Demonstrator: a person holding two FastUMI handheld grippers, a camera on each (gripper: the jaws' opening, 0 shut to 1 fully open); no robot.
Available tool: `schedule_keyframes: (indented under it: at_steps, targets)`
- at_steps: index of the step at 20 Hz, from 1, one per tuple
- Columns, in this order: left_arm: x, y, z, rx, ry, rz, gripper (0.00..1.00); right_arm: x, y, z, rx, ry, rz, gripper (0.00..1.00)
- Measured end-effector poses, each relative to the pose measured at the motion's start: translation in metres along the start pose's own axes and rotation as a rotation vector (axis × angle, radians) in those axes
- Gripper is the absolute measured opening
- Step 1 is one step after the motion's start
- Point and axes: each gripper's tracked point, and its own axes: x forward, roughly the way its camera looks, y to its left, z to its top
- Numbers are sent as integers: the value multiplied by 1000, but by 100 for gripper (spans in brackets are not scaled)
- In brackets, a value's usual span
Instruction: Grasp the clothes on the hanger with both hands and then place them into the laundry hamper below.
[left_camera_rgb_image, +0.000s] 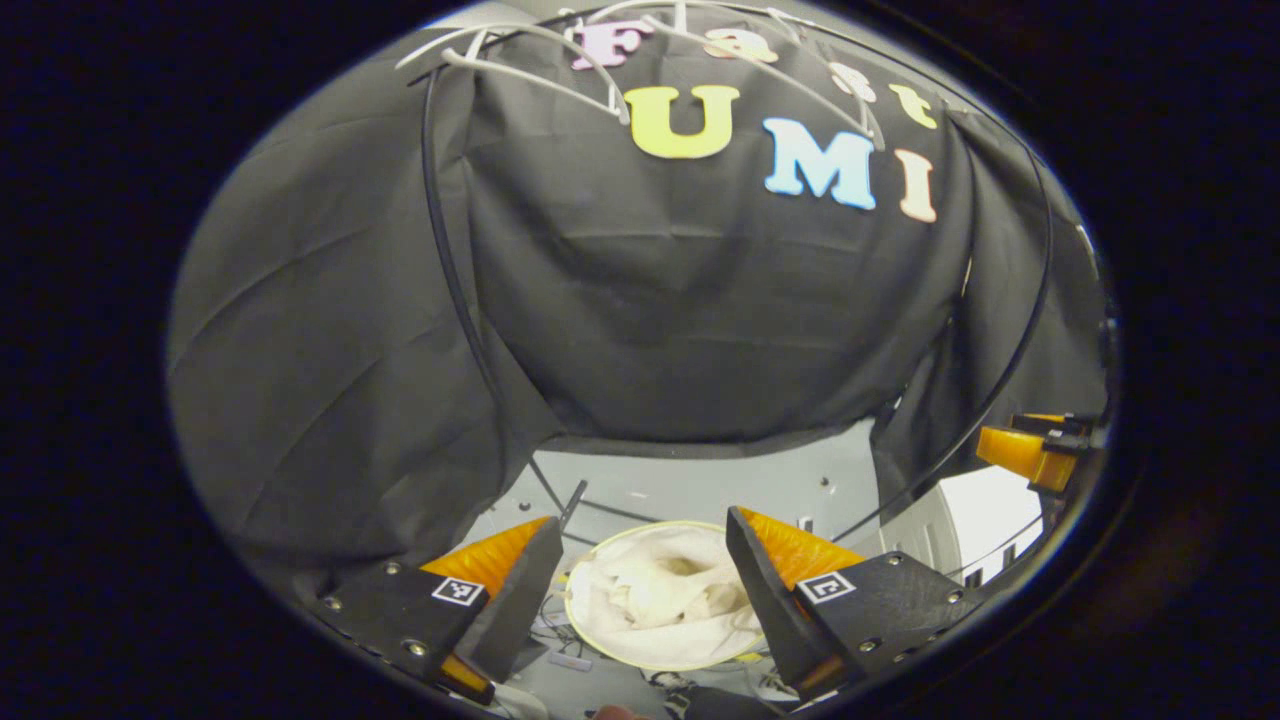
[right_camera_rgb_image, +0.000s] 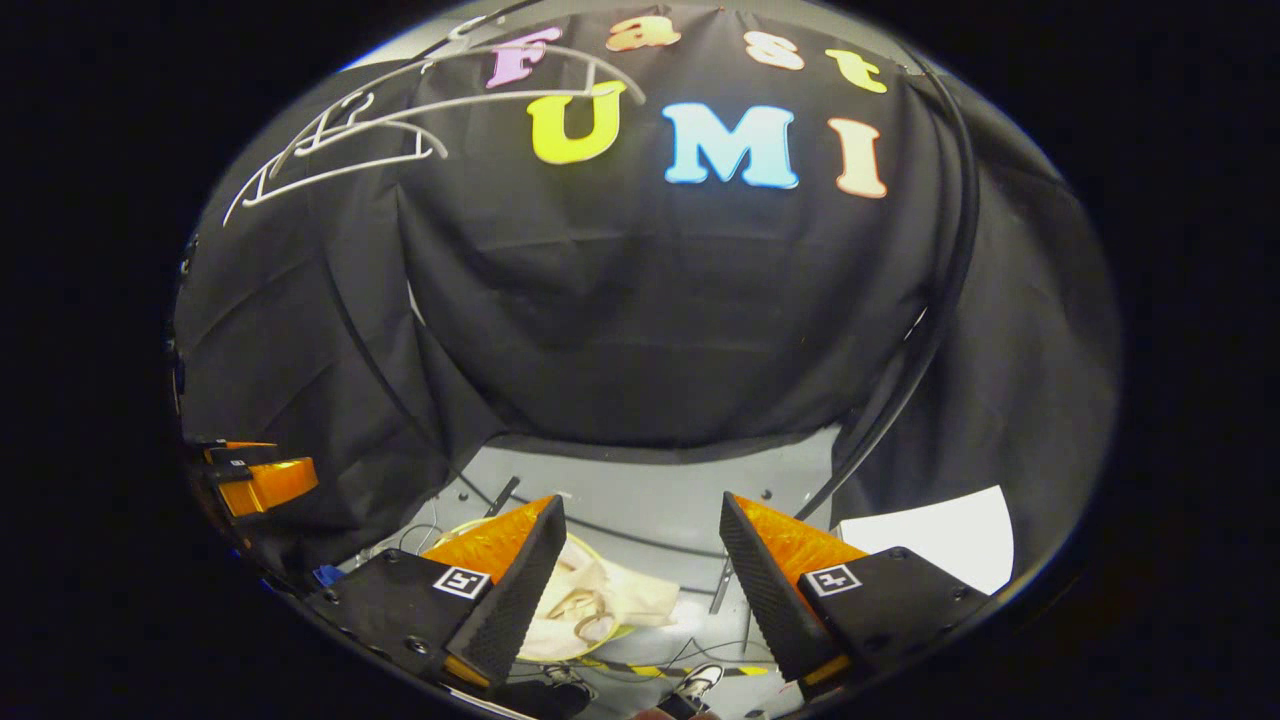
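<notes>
Both sets of tongs, left gripper (left_camera_rgb_image: 640, 590) and right gripper (right_camera_rgb_image: 635, 580), spread wide, holding nothing. Clothes (left_camera_rgb_image: 665, 595) already down inside hamper (left_camera_rgb_image: 573, 625); hangers (left_camera_rgb_image: 560, 60) bare. Best drawn back gently, clear of the rim.

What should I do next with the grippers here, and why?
Probably just draw both grippers back. The left gripper and right gripper are open and hold nothing, the cream clothes already lie inside the laundry hamper on the floor, and the white hangers overhead look bare, so no garment seems left to take.
</notes>
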Motion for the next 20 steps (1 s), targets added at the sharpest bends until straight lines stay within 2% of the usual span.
schedule_keyframes:
  at_steps: [3, 7, 8, 10, 14, 15, 16, 17, 20]
  targets:
    - [-24, -13, 59, -31, -103, 9, 98, -10, -28, 33, 11, -84, -17, 98]
    - [-60, -29, 135, 13, -277, 3, 97, -35, -56, 82, 24, -215, -47, 98]
    - [-68, -37, 152, 13, -321, -5, 97, -42, -62, 96, 24, -251, -56, 93]
    - [-87, -53, 189, -5, -411, -23, 97, -60, -72, 128, 21, -327, -72, 93]
    - [-154, -70, 268, -47, -621, -68, 97, -97, -88, 184, 17, -478, -105, 93]
    - [-164, -74, 282, -58, -669, -84, 97, -108, -91, 195, 21, -513, -115, 98]
    - [-175, -77, 293, -66, -711, -105, 97, -119, -95, 205, 26, -541, -128, 93]
    - [-186, -83, 296, -73, -731, -121, 97, -127, -100, 212, 27, -563, -148, 98]
    - [-197, -83, 301, -106, -753, -135, 97, -144, -115, 227, 26, -595, -202, 100]
